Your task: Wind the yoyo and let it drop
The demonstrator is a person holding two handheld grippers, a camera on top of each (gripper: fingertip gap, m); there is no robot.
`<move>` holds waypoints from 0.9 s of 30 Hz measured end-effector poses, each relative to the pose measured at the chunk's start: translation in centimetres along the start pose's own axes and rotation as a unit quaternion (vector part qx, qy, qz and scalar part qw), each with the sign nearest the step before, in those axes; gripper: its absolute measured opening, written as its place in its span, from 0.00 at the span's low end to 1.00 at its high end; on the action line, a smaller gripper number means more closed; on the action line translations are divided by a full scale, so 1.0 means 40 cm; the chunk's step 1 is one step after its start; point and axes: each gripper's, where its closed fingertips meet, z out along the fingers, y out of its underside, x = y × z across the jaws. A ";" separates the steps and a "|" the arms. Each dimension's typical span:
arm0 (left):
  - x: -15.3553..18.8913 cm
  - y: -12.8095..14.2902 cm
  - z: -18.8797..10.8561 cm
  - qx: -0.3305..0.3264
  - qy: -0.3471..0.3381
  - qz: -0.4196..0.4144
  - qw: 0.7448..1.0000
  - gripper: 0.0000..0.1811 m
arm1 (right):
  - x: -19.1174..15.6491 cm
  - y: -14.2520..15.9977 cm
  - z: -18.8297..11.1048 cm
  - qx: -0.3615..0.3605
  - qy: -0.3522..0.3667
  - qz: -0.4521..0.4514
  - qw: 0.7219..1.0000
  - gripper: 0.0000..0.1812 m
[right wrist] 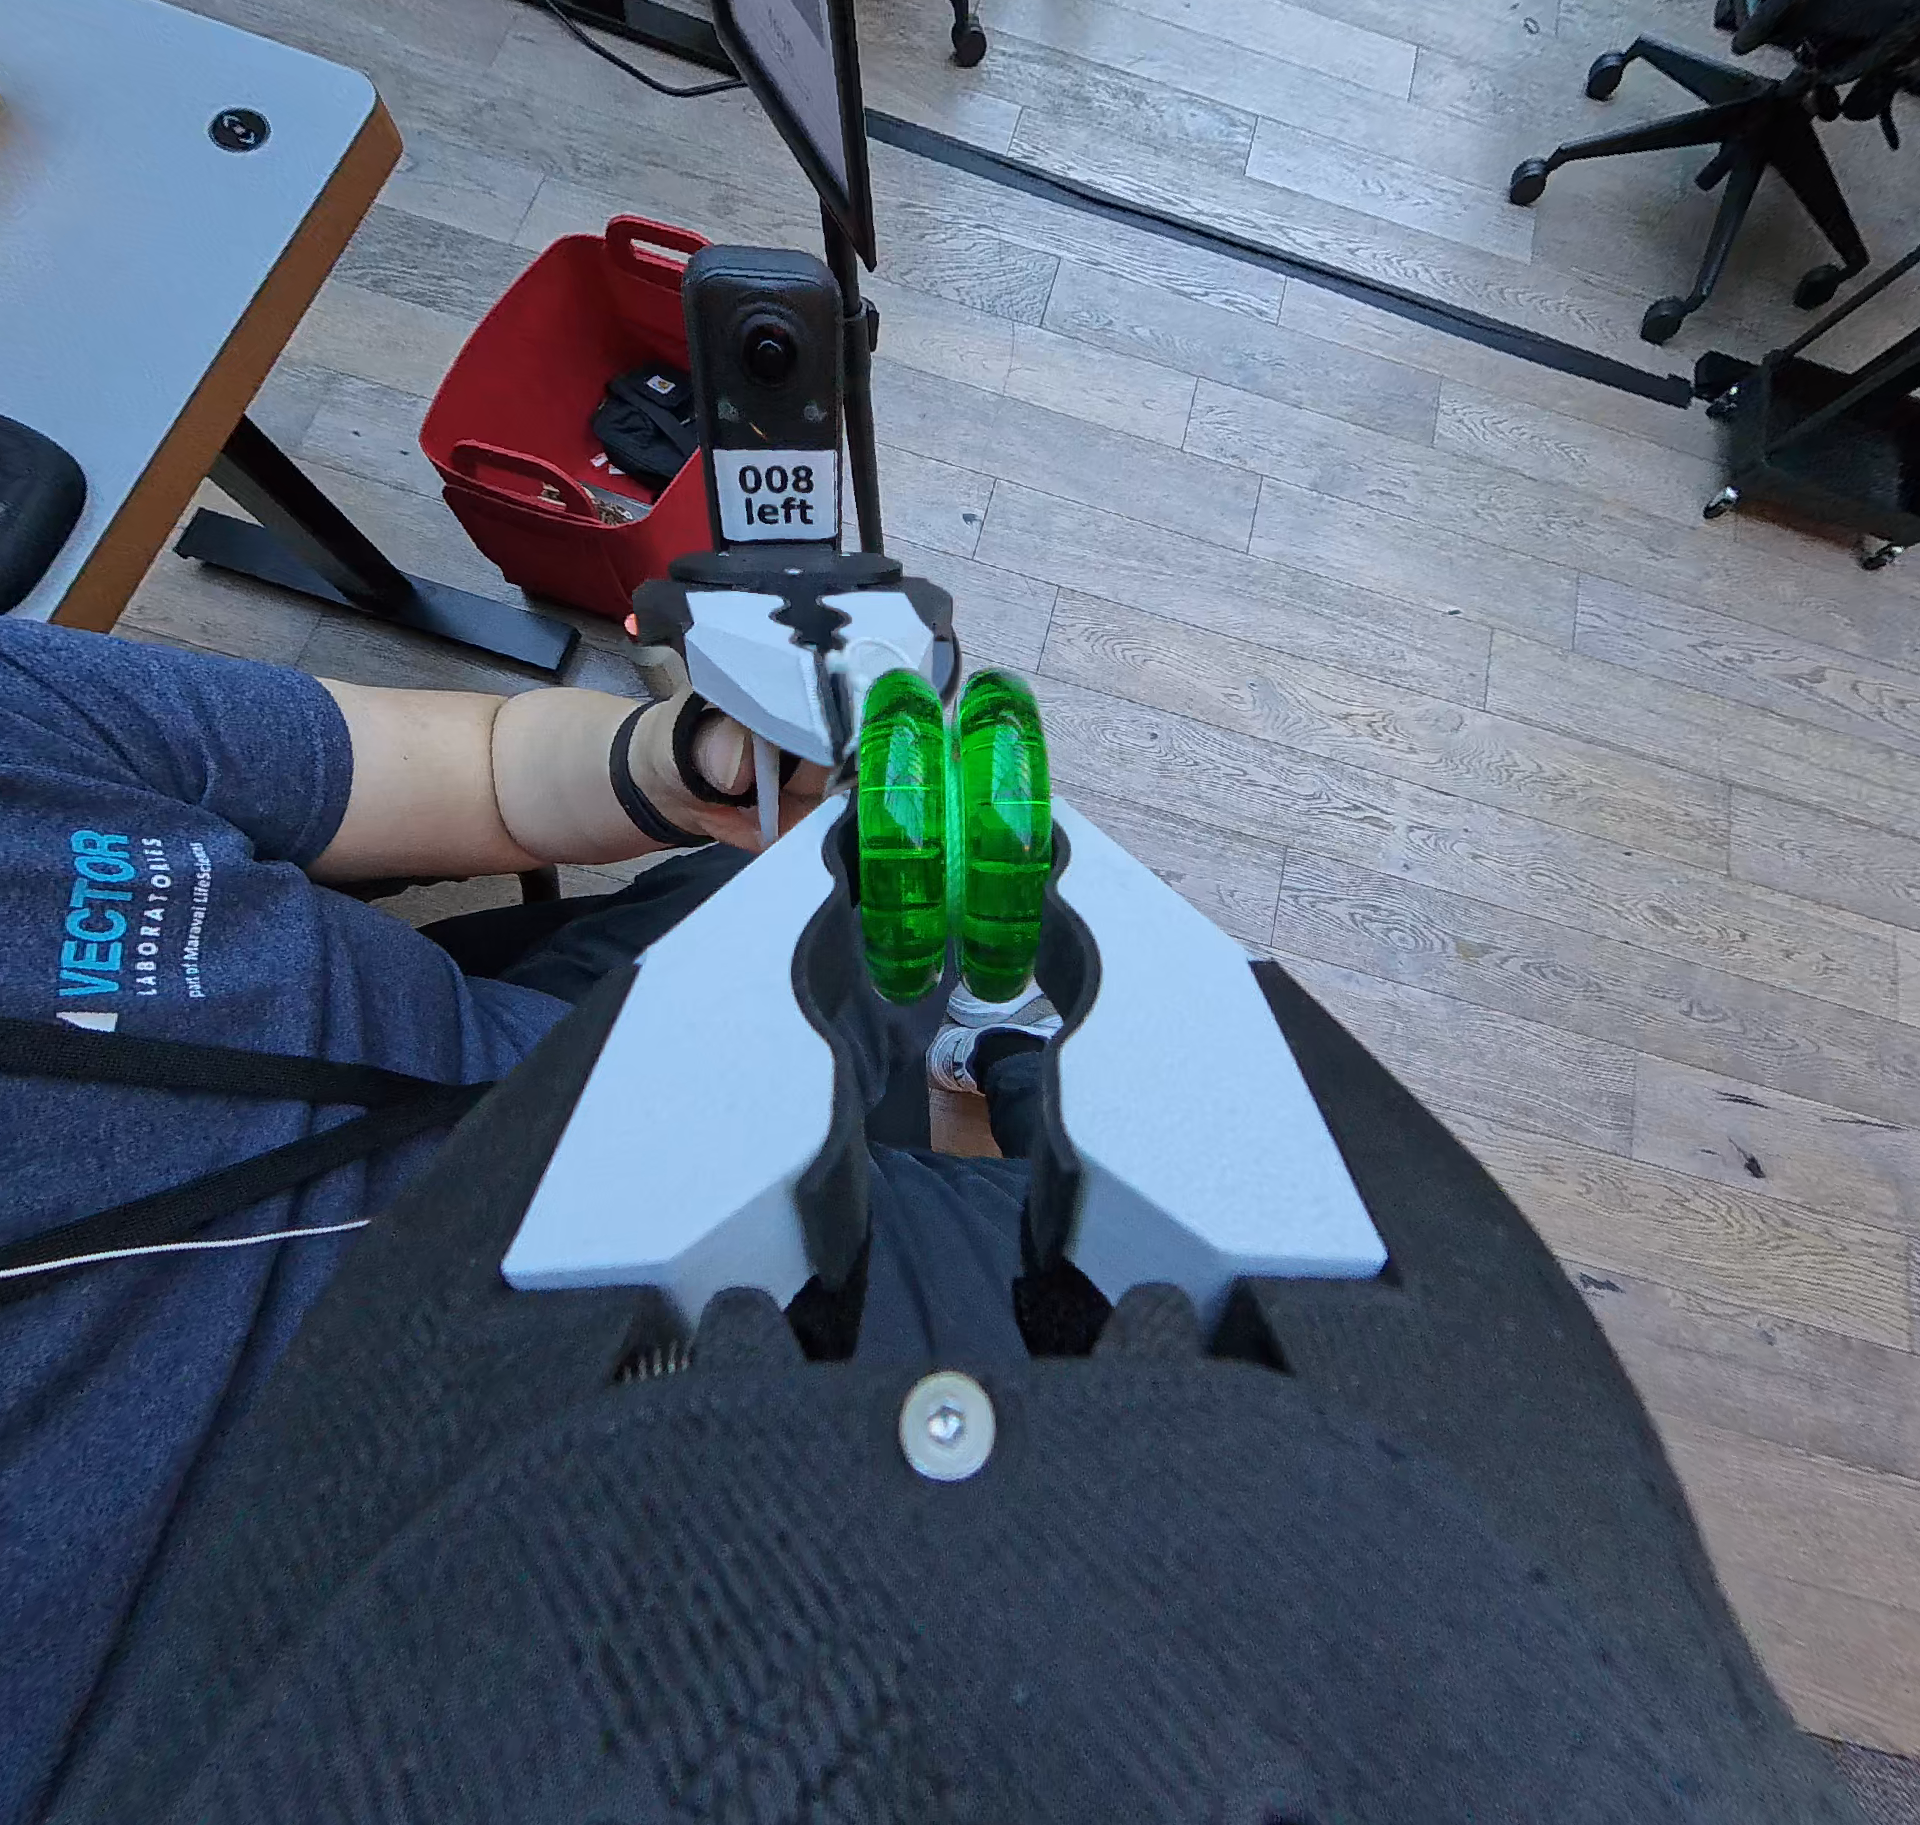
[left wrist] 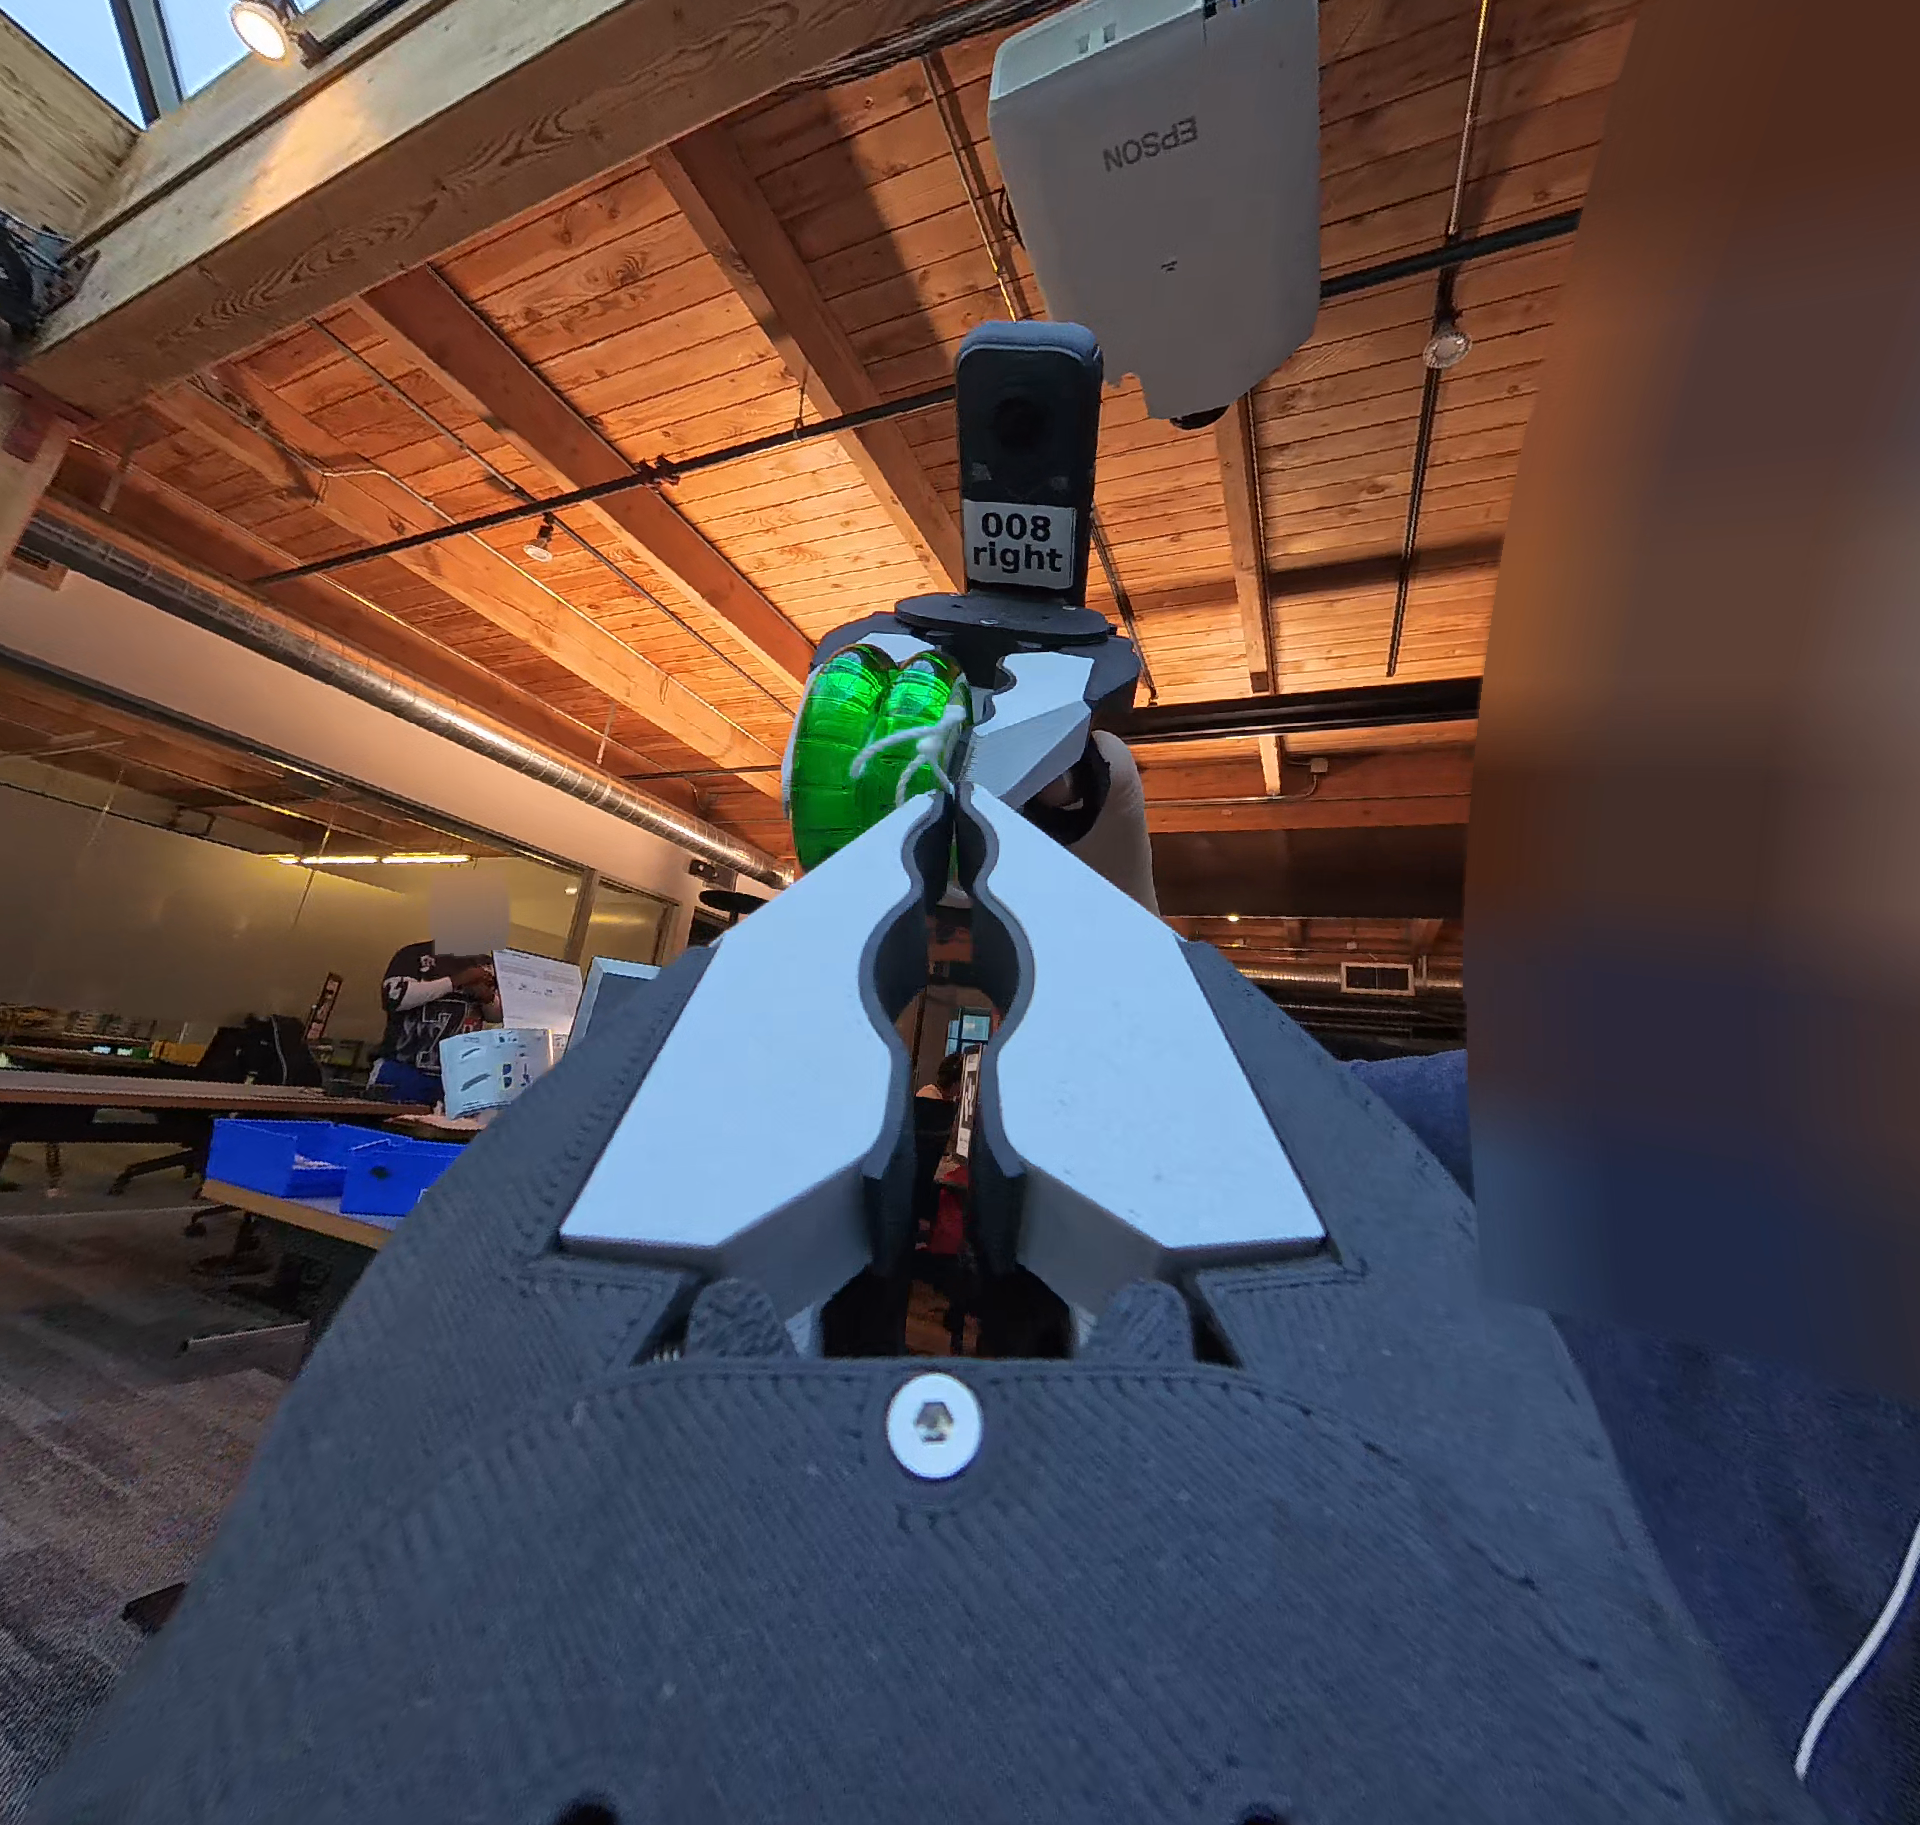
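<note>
right gripper (right wrist: 951, 840) clamped on green yoyo (right wrist: 948, 835) | left gripper (left wrist: 954, 801) pinching its white string (left wrist: 909, 747) (tips together)

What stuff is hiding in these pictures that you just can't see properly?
- Left wrist view: the lower part of the green yoyo is hidden behind the left gripper.
- Right wrist view: how much string is wound in the yoyo's groove is too small to tell.
- Left wrist view: the right side is covered by a blur patch.
- Right wrist view: the red basket is partly hidden by the left gripper's camera.

Clear green yoyo (right wrist: 951, 840) sits edge-on between the right gripper's (right wrist: 951, 819) fingertips, white string (left wrist: 914, 752) trailing off.
</note>
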 end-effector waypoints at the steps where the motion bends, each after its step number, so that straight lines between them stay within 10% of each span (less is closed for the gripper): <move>1: 0.001 0.002 0.001 -0.001 0.001 -0.002 1.000 0.00 | 0.001 0.001 0.002 -0.001 0.001 0.000 1.000 0.16; 27: 0.010 0.004 0.009 0.029 -0.003 0.000 1.000 0.05 | 0.005 -0.017 -0.007 0.041 0.017 0.007 0.999 0.15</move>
